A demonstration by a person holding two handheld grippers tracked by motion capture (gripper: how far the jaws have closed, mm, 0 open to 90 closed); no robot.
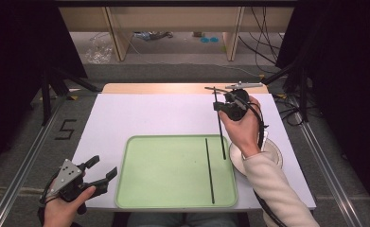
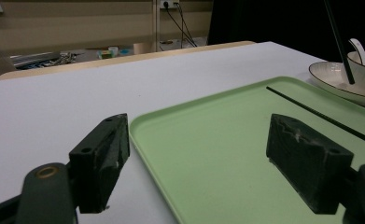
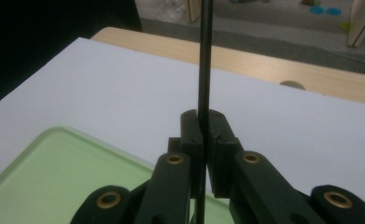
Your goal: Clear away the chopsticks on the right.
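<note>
A person's right hand (image 1: 242, 125), wrist bent back and sleeve angled up from the table's near right corner, raises the right gripper (image 1: 219, 105) above the far right part of the white table (image 1: 149, 113), its jaws pinched tight on a thin black chopstick (image 1: 220, 130) that slants down past the tray's right rim. The left hand (image 1: 64, 210) rests low at the near left corner, the left gripper (image 1: 102, 170) aimed at the tray with its jaws spread wide and holding nothing. A second black chopstick (image 1: 209, 170) lies flat in the right part of the smooth, pale green, round-cornered tray (image 1: 140, 189). A glossy white plate (image 2: 332, 77) carrying a bowl (image 2: 364, 63) sits just off the tray's right edge. The table's far left half lies bare.
</note>
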